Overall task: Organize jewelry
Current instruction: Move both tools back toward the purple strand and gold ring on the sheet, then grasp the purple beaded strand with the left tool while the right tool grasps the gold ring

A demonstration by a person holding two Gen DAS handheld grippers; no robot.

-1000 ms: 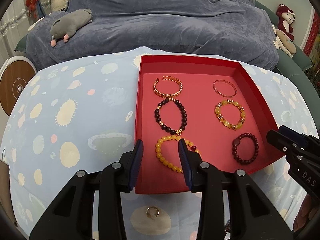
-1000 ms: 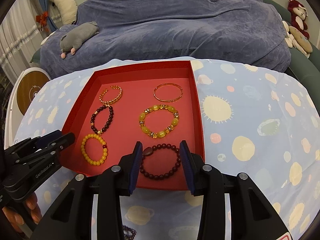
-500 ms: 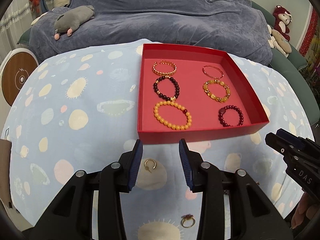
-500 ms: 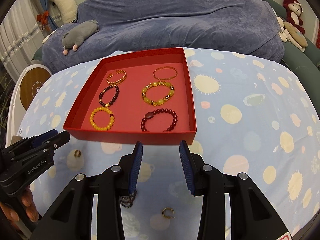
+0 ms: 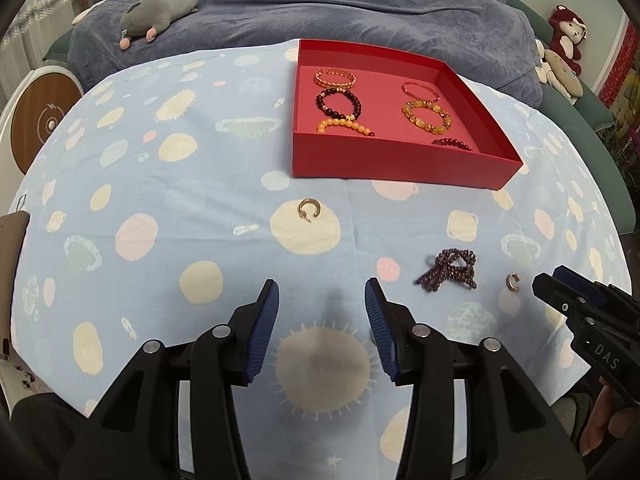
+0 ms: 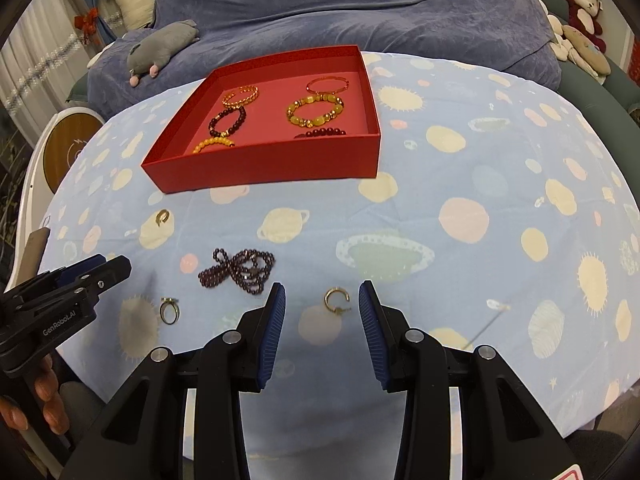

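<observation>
A red tray (image 5: 400, 166) (image 6: 260, 166) holds several bracelets in two rows. On the blue patterned cloth in front of it lie a dark purple bead strand (image 5: 450, 270) (image 6: 240, 266), a gold open ring (image 5: 309, 209) (image 6: 161, 217), a second open ring (image 5: 512, 281) (image 6: 336, 300) and a small ring (image 6: 169, 311). My left gripper (image 5: 322, 304) is open and empty, low over the cloth, left of the bead strand. My right gripper (image 6: 322, 306) is open and empty, with the second open ring lying between its fingertips.
A dark blue blanket (image 5: 320, 4) covers the sofa behind the table, with a grey plush toy (image 5: 160, 12) (image 6: 160, 50) on it. Stuffed toys (image 5: 564, 40) sit at the far right. A round wooden-faced device (image 5: 40, 124) stands to the left. The cloth's near edge drops off below both grippers.
Both grippers have pulled back from the tray toward the near edge of the table. The loose rings and bead strand have come into view. Both stay open and empty.
</observation>
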